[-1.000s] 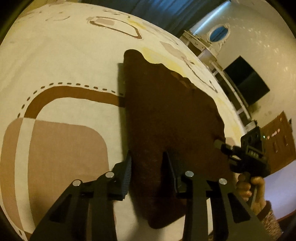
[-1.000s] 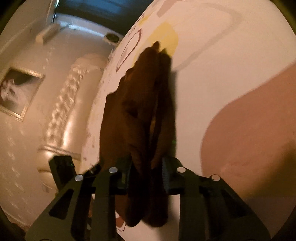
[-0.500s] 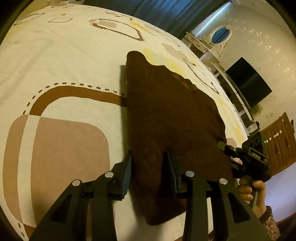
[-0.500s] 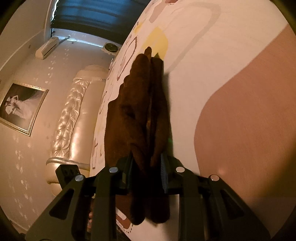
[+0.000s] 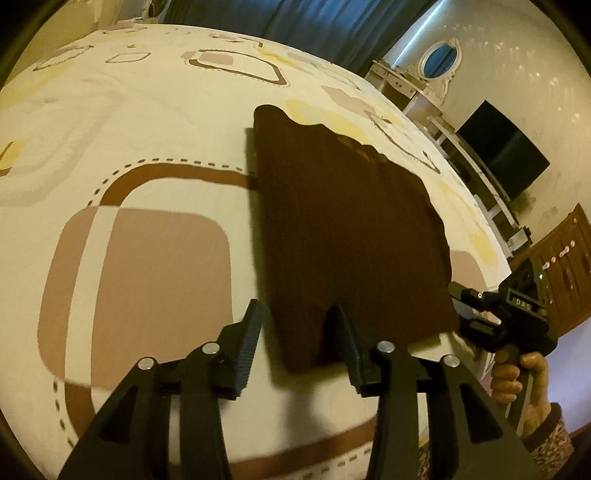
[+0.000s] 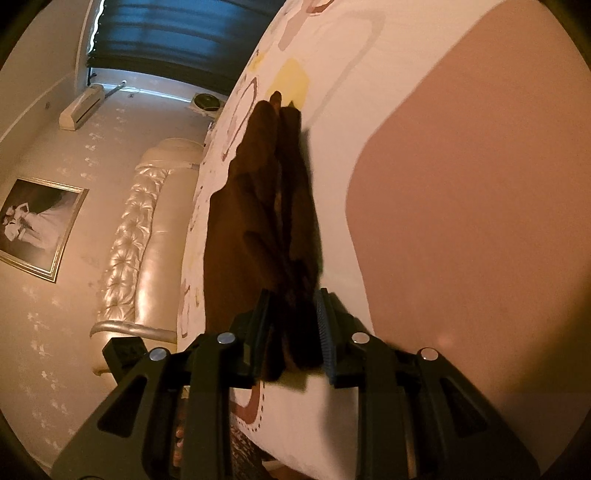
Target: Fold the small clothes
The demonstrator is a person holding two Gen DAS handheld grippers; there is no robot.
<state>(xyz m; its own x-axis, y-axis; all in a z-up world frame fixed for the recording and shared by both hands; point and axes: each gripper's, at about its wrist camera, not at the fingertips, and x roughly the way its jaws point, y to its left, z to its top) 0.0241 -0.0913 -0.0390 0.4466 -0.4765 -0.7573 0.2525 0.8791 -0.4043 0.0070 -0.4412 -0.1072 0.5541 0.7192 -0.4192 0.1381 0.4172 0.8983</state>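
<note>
Two grippers at work: both are meeting one dark garment over a bed.
Bed cover [image 5: 147, 122]: cream sheet printed with tan, brown and yellow rounded shapes, filling most of both views.
Headboard [image 6: 136, 236]: tufted and pale, standing at the bed's far side in the right wrist view; a framed photograph [image 6: 37, 225] is hanging on the wall beside it.
Curtains [image 5: 303, 26]: dark blue, hanging beyond the bed.
Television [image 5: 502, 162]: dark screen, sitting on the far wall near an oval mirror [image 5: 441, 62].
Brown garment [image 5: 347, 221]: spreading as a broad panel over the sheet, its near edge lifted and casting a shadow; edge-on in the right wrist view, it is bunching in folds.
Left gripper [image 5: 295, 339]: fingers are standing apart, straddling the garment's near corner; I cannot tell whether the pads are touching cloth.
Right gripper [image 6: 293, 325]: fingers are pinching a thick bunch of the garment between the ribbed pads; it is holding the near right corner in the left wrist view.
Right hand [image 5: 517, 376]: wrapping the gripper's handle.
</note>
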